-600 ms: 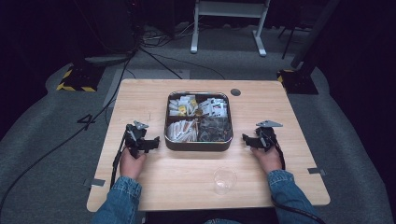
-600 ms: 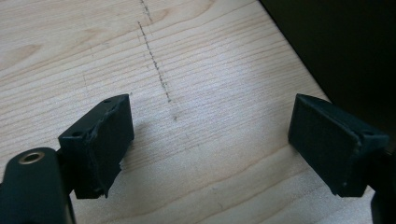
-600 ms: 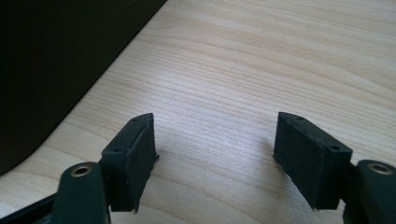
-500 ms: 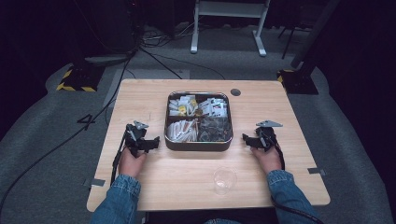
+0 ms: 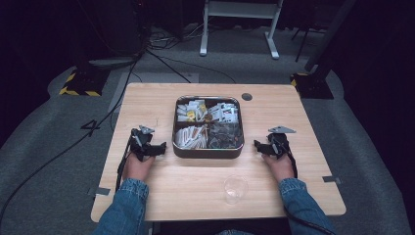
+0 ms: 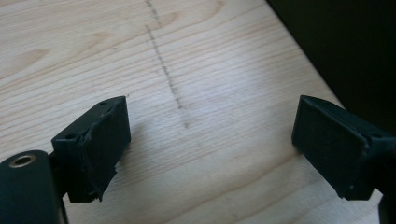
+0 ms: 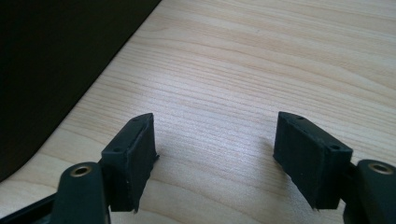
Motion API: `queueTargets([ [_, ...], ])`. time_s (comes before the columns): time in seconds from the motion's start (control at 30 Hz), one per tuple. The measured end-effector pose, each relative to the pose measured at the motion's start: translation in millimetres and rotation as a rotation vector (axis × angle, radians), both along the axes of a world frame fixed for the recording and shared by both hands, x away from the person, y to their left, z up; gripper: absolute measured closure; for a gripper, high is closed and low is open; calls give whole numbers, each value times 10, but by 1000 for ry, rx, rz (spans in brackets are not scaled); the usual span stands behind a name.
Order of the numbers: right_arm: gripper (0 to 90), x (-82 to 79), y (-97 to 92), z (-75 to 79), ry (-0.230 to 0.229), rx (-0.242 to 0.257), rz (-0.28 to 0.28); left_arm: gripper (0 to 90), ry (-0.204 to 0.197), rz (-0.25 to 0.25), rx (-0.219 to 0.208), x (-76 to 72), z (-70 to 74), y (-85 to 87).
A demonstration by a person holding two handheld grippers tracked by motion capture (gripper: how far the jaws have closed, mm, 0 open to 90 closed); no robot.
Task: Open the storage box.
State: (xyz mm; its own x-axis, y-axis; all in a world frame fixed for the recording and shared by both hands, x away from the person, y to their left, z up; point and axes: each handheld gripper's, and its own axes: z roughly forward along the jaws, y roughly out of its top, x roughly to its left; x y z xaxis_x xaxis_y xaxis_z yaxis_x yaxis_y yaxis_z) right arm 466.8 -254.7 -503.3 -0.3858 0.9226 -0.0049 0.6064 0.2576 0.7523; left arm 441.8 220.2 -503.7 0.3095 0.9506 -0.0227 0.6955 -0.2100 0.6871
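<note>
Nearest the person's edge of the wooden table (image 5: 161, 196), a small clear plastic cup (image 5: 235, 188) stood upright on the bare wood, between the two denim sleeves and a little toward the right one.

Just beyond it, the left gripper (image 5: 157, 148) rested low on the table to the left of the tin, its jaws spread wide with nothing but wood grain and a faint dotted line between them. The right gripper (image 5: 259, 146) sat on the other side, near the tin's right wall, its jaws likewise held wide apart and empty over bare wood.

Between the two grippers, close to both but touching neither, sat the square metal tin (image 5: 208, 151), divided into four compartments packed with small sachets: pale ones in three of them, darker ones in the near right.

Farther back, a dark round cap (image 5: 246, 97) lay in the tabletop near the far edge.
</note>
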Motion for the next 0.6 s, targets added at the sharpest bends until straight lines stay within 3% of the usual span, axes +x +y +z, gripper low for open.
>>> queueTargets([
  [0.2,362,-2,33,41,28,-7,-2,138,1,3,-5,65,1,29],
  [0.53,375,27,-13,114,63,64,-10,108,8,-2,-4,88,-1,27],
  [0.57,376,25,-22,190,61,105,-20,108,7,-1,-5,88,-1,27],
  [0.6,377,27,-21,217,56,108,-19,108,7,-1,-5,88,-1,27],
])
